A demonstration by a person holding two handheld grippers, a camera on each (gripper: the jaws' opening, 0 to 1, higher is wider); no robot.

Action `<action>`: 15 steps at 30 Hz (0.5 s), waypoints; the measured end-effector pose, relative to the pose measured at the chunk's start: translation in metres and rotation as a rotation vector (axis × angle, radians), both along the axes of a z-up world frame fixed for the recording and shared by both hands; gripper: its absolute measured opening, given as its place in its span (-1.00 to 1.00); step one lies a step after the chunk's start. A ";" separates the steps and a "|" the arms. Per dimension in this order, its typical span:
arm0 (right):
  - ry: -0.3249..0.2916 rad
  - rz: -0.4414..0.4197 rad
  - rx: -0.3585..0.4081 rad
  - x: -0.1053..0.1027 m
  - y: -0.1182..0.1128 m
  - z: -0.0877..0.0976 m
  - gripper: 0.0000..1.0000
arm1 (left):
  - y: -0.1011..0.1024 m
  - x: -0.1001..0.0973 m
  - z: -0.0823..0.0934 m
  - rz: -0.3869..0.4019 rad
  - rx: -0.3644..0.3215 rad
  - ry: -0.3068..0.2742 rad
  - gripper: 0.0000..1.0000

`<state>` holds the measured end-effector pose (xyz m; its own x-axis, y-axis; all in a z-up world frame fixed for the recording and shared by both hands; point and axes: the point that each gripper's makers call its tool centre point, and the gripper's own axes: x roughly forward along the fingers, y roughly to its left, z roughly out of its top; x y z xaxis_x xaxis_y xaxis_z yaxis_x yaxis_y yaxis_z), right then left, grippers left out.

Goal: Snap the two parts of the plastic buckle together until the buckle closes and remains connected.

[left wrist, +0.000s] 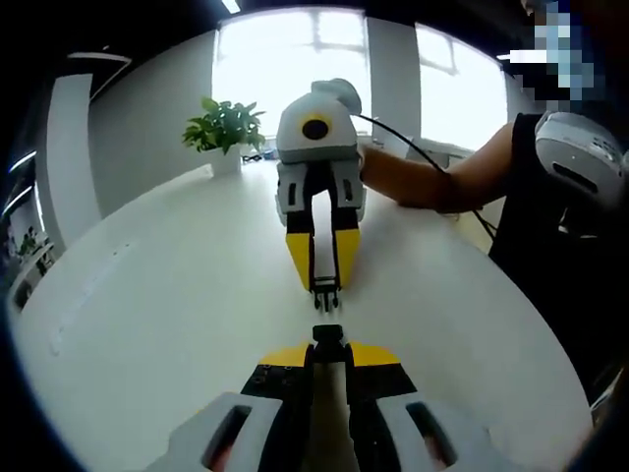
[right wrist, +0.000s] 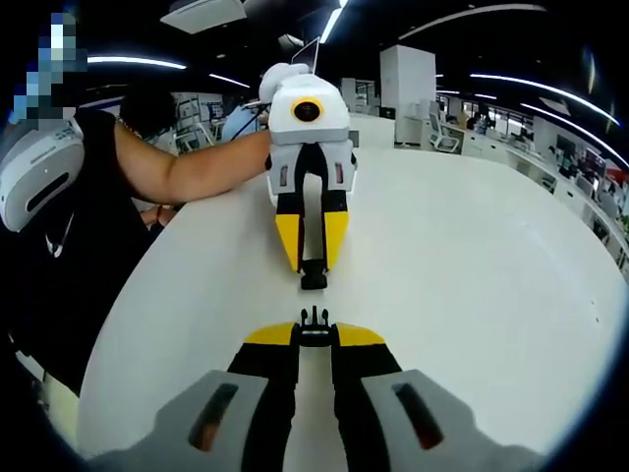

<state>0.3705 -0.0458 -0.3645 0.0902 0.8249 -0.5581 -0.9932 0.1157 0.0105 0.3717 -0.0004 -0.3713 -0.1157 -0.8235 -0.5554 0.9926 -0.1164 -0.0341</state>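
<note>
The buckle is in two black halves that face each other over the white table point(left wrist: 147, 295). My left gripper point(left wrist: 328, 350) is shut on a white strap point(left wrist: 332, 398) ending in the socket half point(left wrist: 329, 336). Opposite it, my right gripper point(left wrist: 325, 283) is shut on another white strap point(left wrist: 322, 231), whose pronged half point(left wrist: 325, 299) points at the socket. A small gap separates the halves. In the right gripper view, the right gripper point(right wrist: 314, 336) holds the pronged half point(right wrist: 314, 320), and the left gripper point(right wrist: 314, 267) holds the socket half point(right wrist: 314, 280).
A potted green plant point(left wrist: 226, 128) stands at the table's far edge before bright windows. The person's forearm point(left wrist: 432, 177) reaches in from the right, and the person's body point(right wrist: 88, 226) stands at the table's left side. Office desks and chairs point(right wrist: 447, 133) lie beyond.
</note>
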 end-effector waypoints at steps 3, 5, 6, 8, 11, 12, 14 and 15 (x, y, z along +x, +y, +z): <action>0.001 0.002 -0.001 -0.001 0.000 0.000 -0.77 | 0.000 -0.001 -0.002 -0.004 0.007 0.002 -0.79; 0.001 0.002 -0.002 -0.001 0.000 0.000 -0.77 | -0.001 -0.001 -0.003 -0.005 0.009 0.003 -0.79; 0.002 0.003 -0.002 -0.001 0.000 -0.001 -0.77 | -0.001 -0.002 -0.002 -0.008 0.007 0.004 -0.79; 0.002 0.002 -0.003 -0.001 0.000 -0.001 -0.77 | -0.001 -0.002 -0.001 -0.008 0.003 0.004 -0.79; 0.005 0.002 -0.004 -0.002 0.000 -0.002 -0.77 | -0.001 -0.002 -0.001 -0.007 0.003 0.008 -0.79; 0.005 0.002 -0.004 -0.002 0.000 -0.002 -0.77 | -0.001 -0.002 -0.001 -0.006 0.004 0.008 -0.79; 0.007 0.004 -0.005 -0.003 0.000 -0.002 -0.77 | -0.001 -0.002 -0.001 -0.007 0.003 0.010 -0.79; 0.009 0.005 -0.007 -0.003 0.000 -0.003 -0.77 | -0.001 -0.002 -0.001 -0.007 0.003 0.011 -0.79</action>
<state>0.3677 -0.0458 -0.3671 0.0813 0.8214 -0.5645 -0.9936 0.1112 0.0187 0.3694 -0.0013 -0.3719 -0.1280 -0.8210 -0.5563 0.9913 -0.1235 -0.0457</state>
